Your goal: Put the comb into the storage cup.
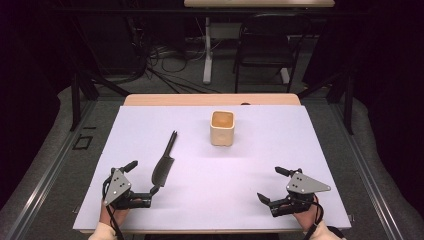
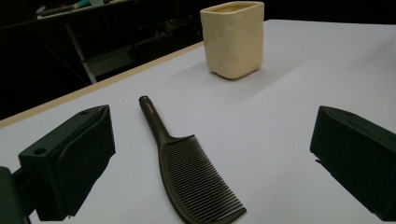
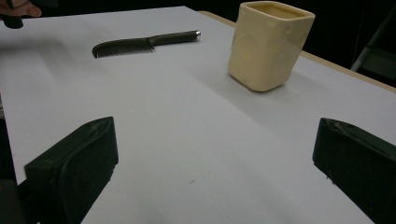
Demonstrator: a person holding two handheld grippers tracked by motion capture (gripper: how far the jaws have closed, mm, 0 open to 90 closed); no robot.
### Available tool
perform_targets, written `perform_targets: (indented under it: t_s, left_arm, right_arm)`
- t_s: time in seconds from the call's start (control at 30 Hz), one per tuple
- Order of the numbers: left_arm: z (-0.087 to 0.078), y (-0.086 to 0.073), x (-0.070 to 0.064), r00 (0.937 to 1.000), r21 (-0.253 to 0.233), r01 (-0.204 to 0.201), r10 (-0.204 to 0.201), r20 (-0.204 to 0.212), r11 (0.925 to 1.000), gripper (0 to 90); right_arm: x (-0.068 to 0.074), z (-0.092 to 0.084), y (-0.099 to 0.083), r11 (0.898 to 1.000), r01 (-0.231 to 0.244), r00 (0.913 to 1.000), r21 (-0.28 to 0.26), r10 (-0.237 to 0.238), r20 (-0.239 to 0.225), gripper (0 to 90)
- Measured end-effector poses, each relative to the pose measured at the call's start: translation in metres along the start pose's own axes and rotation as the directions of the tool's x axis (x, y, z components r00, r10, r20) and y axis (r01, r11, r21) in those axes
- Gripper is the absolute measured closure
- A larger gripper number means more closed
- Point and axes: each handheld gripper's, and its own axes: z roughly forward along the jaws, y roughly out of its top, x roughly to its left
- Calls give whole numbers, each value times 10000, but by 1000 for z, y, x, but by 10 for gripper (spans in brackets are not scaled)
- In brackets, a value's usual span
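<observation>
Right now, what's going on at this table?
A person holds a gripper in each hand at the near edge of a white-covered table. Both the left gripper and the right gripper are open and hold nothing. A dark comb lies flat just ahead of the left gripper, its handle pointing away toward the far side. A cream cup stands upright further back, near the middle. Nothing is being touched; the left gripper seems best placed to go for the comb.

room dark | grey floor (image 1: 60, 150) | folding chair (image 1: 265, 47) | cables (image 1: 165, 62)
</observation>
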Motion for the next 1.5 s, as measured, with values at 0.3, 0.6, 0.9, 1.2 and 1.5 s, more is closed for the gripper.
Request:
perform_targets:
  t_s: [0.3, 0.6, 0.9, 1.2, 1.5]
  left_arm:
    - [2, 2, 0, 10000, 141, 58, -58, 0, 9999, 0]
    - [8, 8, -2, 9994, 305, 330, -326, -108, 9990, 0]
    - [20, 13, 1, 9991, 712, 417, -408, -134, 9966, 1]
    - [27, 17, 6, 9975, 877, 635, -606, -354, 9941, 0]
    - [39, 22, 9, 9958, 1134, 798, -741, -536, 9903, 0]
  right_arm:
    - [0, 0, 0, 10000, -18, 10000, -3, 18, 0, 0]
    - [0, 1, -1, 10000, -51, 10000, 71, 52, -77, 0]
    - [0, 2, -1, 9999, -73, 9999, 104, 74, -88, 0]
    - [0, 3, -1, 9999, -40, 9999, 150, 42, -116, 0]
    - [0, 3, -1, 9998, -51, 9999, 195, 53, -112, 0]
